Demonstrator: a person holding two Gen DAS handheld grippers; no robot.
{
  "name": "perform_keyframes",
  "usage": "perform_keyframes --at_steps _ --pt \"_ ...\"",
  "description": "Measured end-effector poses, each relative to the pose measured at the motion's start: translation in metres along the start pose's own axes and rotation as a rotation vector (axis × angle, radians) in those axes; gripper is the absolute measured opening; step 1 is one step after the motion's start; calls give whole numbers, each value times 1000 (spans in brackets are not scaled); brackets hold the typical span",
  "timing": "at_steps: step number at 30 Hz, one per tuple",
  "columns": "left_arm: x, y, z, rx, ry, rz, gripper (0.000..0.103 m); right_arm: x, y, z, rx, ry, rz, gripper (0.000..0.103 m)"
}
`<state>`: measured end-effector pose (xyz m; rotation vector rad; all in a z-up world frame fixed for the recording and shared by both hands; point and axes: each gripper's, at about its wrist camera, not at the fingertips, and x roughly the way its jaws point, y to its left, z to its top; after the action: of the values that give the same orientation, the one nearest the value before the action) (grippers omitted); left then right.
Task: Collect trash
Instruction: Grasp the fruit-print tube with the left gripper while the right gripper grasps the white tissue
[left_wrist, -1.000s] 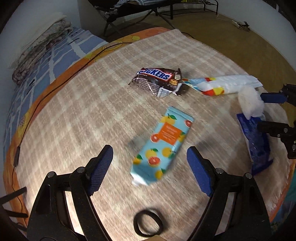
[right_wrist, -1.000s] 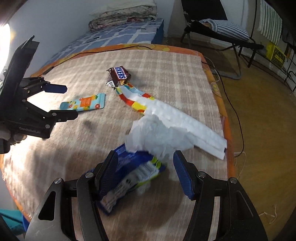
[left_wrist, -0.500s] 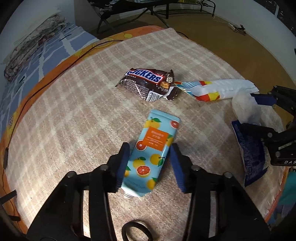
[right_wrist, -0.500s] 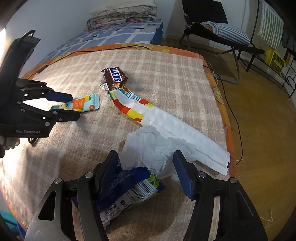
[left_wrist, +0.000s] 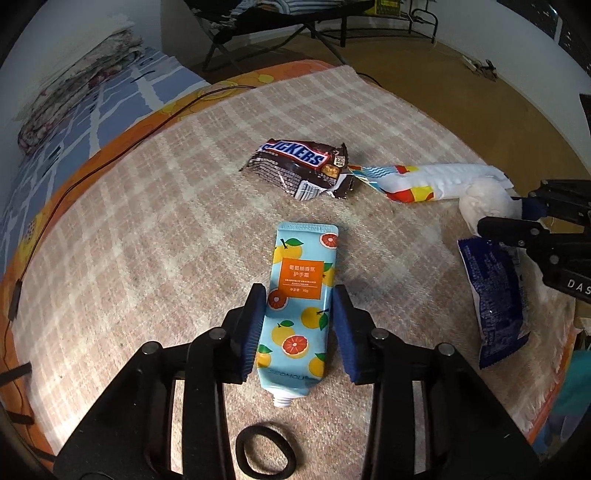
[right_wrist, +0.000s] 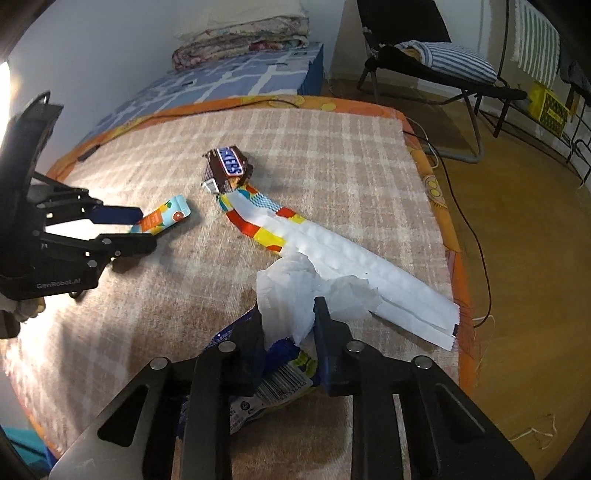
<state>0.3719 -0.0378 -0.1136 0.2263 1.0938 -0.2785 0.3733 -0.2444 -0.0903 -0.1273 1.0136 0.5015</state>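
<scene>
Checked beige cloth (left_wrist: 155, 236) covers the bed, with a blue patterned mattress (right_wrist: 229, 81) and a folding chair (right_wrist: 436, 62) behind it. At the middle of the cloth lies a Snickers wrapper (left_wrist: 299, 166), the landmark here. Just below it in the left wrist view, a hand-cream tube (left_wrist: 301, 299) printed with citrus fruit lies flat, and the left gripper (left_wrist: 300, 295) has its blue fingers (left_wrist: 255, 325) closing on the tube's two sides, pads at its edges. Touching the wrapper's right end is a long white strip with coloured squares (right_wrist: 332, 251). Farther from the wrapper along that strip, a crumpled white tissue (right_wrist: 291, 291) sits on a blue snack bag (left_wrist: 493, 291). The right gripper (right_wrist: 288, 332) is closing its fingers on the tissue and the bag's bunched end. Nearest the camera, a black hair band (left_wrist: 266, 452) rests on the cloth.
</scene>
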Motion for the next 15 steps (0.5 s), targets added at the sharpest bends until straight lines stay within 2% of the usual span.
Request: perform_keyframes --at_steps 11,15 --pt "-40 7 -7 -49 -60 18 36 -42 5 9 14 -93 22 19" --pt "-59 5 -12 -47 -85 28 36 -61 20 6 -22 -111 33 19"
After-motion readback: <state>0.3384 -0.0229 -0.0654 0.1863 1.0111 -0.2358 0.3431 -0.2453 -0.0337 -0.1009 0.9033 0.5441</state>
